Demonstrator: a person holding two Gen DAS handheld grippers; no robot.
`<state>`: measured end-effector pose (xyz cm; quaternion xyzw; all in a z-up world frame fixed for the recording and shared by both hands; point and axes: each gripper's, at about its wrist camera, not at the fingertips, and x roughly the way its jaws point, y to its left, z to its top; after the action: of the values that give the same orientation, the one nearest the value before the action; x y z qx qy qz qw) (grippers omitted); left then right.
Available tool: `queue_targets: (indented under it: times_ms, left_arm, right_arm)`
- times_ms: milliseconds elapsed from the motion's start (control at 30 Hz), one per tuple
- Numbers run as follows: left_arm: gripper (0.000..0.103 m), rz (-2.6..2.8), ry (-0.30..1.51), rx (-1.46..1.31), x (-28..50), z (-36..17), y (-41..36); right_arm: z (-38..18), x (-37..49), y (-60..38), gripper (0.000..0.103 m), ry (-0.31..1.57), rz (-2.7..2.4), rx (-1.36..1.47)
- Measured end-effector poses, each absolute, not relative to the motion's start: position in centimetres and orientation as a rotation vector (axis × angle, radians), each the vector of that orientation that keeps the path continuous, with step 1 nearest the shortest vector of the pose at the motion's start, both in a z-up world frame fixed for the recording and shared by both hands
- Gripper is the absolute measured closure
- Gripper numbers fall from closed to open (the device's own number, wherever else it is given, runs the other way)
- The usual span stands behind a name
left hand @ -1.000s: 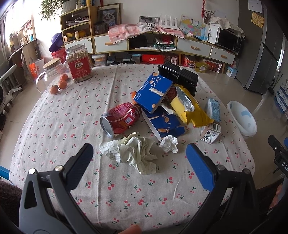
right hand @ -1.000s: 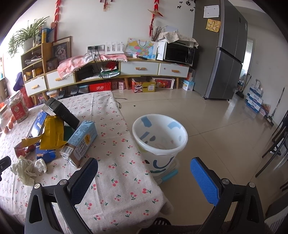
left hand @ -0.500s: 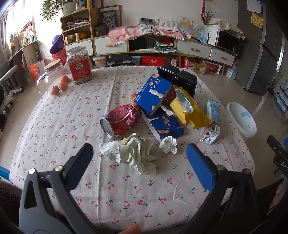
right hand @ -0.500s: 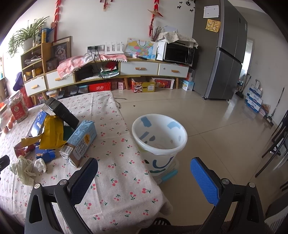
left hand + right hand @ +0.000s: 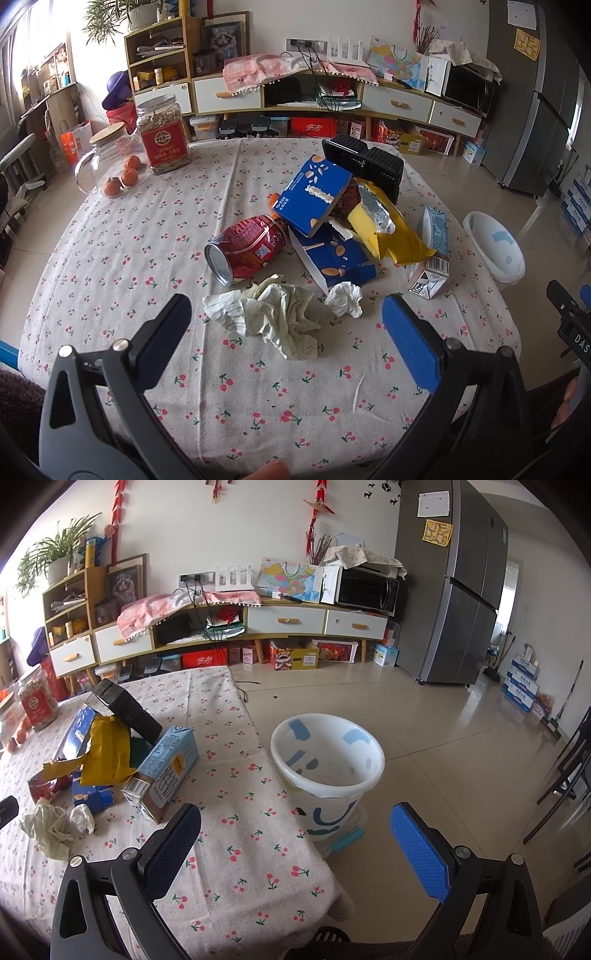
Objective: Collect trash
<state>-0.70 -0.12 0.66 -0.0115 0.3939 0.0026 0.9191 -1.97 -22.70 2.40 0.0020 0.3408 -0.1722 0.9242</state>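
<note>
Trash (image 5: 317,229) heaped mid-table beside jars (image 5: 162,134); both tongs (image 5: 286,319) (image 5: 295,834) gape wide, empty.

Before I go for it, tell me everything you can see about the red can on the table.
The red can lies on its side on the cherry-print tablecloth, its silver end facing the near left. The body is metal with a red printed label carrying pale text and a small code patch, and looks slightly dented. Its far end lies against the blue boxes. Crumpled pale paper lies just in front; whether they touch is unclear. Nothing grips the can.
</note>
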Motion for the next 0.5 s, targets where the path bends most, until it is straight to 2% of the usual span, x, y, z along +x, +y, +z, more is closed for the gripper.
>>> queue_targets:
  times_ms: [500]
  left_arm:
    - [0.001,0.003,0.807,-0.028,-0.65,0.53,0.11]
  right_arm:
    - [2.54,-1.97,-22.72,0.000,0.698,-0.355,0.005]
